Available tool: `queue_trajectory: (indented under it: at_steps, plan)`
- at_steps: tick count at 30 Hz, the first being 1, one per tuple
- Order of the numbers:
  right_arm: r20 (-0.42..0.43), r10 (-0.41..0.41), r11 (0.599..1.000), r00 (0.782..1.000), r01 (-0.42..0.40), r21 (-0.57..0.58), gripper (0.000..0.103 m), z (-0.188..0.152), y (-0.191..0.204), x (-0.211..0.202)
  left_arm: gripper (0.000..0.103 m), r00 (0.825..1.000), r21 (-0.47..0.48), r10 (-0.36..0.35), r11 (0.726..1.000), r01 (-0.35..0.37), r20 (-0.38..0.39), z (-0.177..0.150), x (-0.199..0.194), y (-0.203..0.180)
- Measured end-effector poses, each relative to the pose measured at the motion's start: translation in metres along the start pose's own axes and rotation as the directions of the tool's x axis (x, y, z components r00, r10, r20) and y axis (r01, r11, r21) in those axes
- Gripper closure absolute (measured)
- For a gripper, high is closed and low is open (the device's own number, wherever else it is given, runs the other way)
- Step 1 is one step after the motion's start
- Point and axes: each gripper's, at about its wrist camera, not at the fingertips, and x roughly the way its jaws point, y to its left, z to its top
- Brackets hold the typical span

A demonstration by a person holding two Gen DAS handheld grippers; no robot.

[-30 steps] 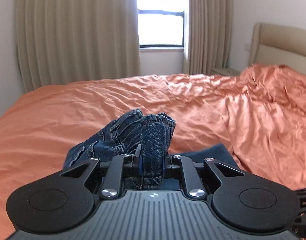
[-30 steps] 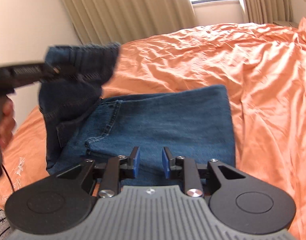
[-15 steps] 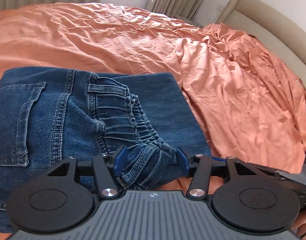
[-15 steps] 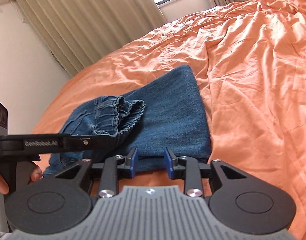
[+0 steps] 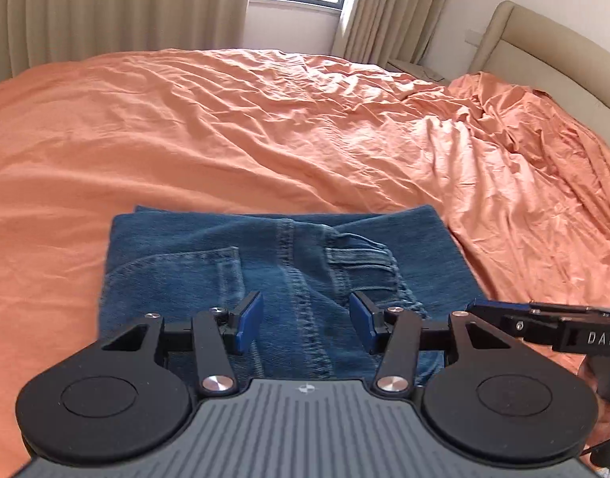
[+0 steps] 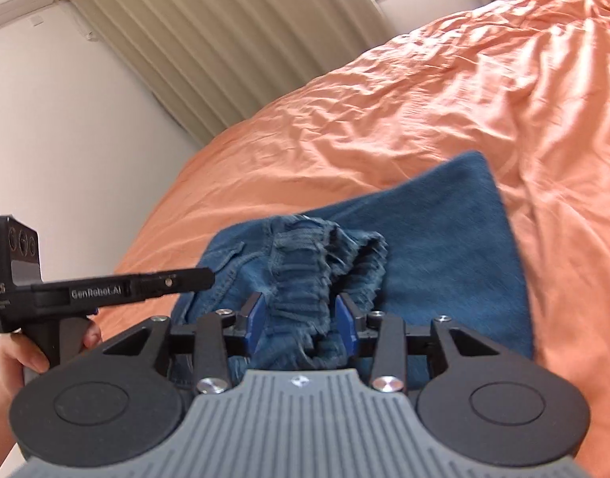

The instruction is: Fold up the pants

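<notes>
Waistband released onto folded pants

A second ago my left tool (image 5: 305, 324) pinched the waistband (image 6: 324, 267) in the air; now it stands wide and empty over the pants (image 5: 289, 255), folded on the bed (image 5: 225, 127) at 12 o'clock. My right tool (image 6: 301, 322) is opening around the bunched waistband; I judge smoothing remains.

Folded jeans (image 6: 436, 247) on orange bedsheet (image 6: 444, 91), right gripper (image 6: 301, 320) jaws opening (gathered waistband (image 6: 305, 275) between)
</notes>
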Motion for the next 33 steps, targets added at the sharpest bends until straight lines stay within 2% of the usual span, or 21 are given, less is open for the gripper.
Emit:
queue_trajectory:
  at_steps: [2,7,8,9,10,13,15,20,21,22,23,24,25,30,32,33]
  plan:
    - [-0.005,0.024,0.999,1.000,-0.024,0.037,0.067,0.011,-0.008,0.022,0.044,1.000,-0.014,0.016,1.000,-0.016,0.009,0.002,-0.001,0.016]
    - [-0.061,0.011,0.994,0.998,-0.004,0.113,0.068,0.021,-0.028,0.074,0.044,0.999,-0.094,0.026,0.995,-0.024,0.021,0.000,-0.002,0.053]
    - [-0.074,0.022,0.991,0.997,-0.012,0.135,0.070,0.020,-0.033,0.080,0.044,0.999,-0.101,0.032,0.994,-0.030,0.020,-0.001,-0.002,0.060]
    - [-0.079,0.049,0.986,0.996,-0.035,0.165,0.089,0.018,-0.037,0.083,0.045,0.999,-0.106,0.037,0.994,-0.035,0.019,-0.003,-0.002,0.065]
    - [-0.067,0.067,0.983,0.996,-0.054,0.176,0.094,0.018,-0.038,0.081,0.045,0.999,-0.110,0.039,0.993,-0.036,0.018,-0.004,-0.002,0.070]
    - [0.014,0.069,0.994,0.998,-0.069,0.083,0.101,0.020,-0.023,0.057,0.049,0.999,-0.121,0.043,0.992,-0.040,0.024,-0.009,0.000,0.082]
    - [0.041,0.003,0.999,0.999,-0.004,0.036,0.101,0.022,-0.017,0.047,0.050,0.999,-0.138,0.045,0.990,-0.041,0.024,-0.011,0.002,0.089]
    - [-0.043,-0.051,0.990,0.998,0.056,0.133,0.100,0.014,-0.041,0.064,0.051,0.999,-0.162,0.044,0.986,-0.041,0.011,-0.018,0.016,0.094]
    - [-0.055,-0.038,0.983,0.998,0.048,0.175,0.096,0.012,-0.045,0.065,0.051,0.999,-0.162,0.043,0.986,-0.041,0.009,-0.019,0.018,0.094]
    - [-0.055,-0.024,0.977,0.998,0.035,0.211,0.086,0.011,-0.049,0.065,0.051,0.999,-0.160,0.043,0.986,-0.041,0.007,-0.020,0.018,0.095]
    - [-0.054,-0.021,0.971,0.998,0.033,0.238,0.080,0.011,-0.053,0.064,0.051,0.999,-0.158,0.040,0.987,-0.038,0.008,-0.020,0.018,0.095]
    - [-0.059,-0.024,0.967,0.998,0.038,0.252,0.068,0.011,-0.056,0.064,0.051,0.999,-0.157,0.036,0.987,-0.034,0.010,-0.020,0.018,0.095]
    - [-0.063,-0.018,0.963,0.998,0.035,0.268,0.065,0.010,-0.059,0.063,0.051,0.999,-0.157,0.033,0.987,-0.031,0.012,-0.019,0.017,0.095]
    - [-0.075,0.072,0.930,0.995,-0.039,0.366,0.065,0.009,-0.074,0.078,0.051,0.999,-0.166,0.023,0.986,-0.017,0.030,-0.017,0.014,0.098]
    - [-0.076,0.113,0.902,0.991,-0.070,0.425,0.065,0.007,-0.079,0.089,0.051,0.999,-0.179,0.021,0.984,-0.016,0.031,-0.016,0.012,0.101]
    - [-0.074,0.126,0.888,0.989,-0.079,0.452,0.072,0.007,-0.079,0.092,0.051,0.999,-0.186,0.024,0.982,-0.017,0.030,-0.015,0.011,0.102]
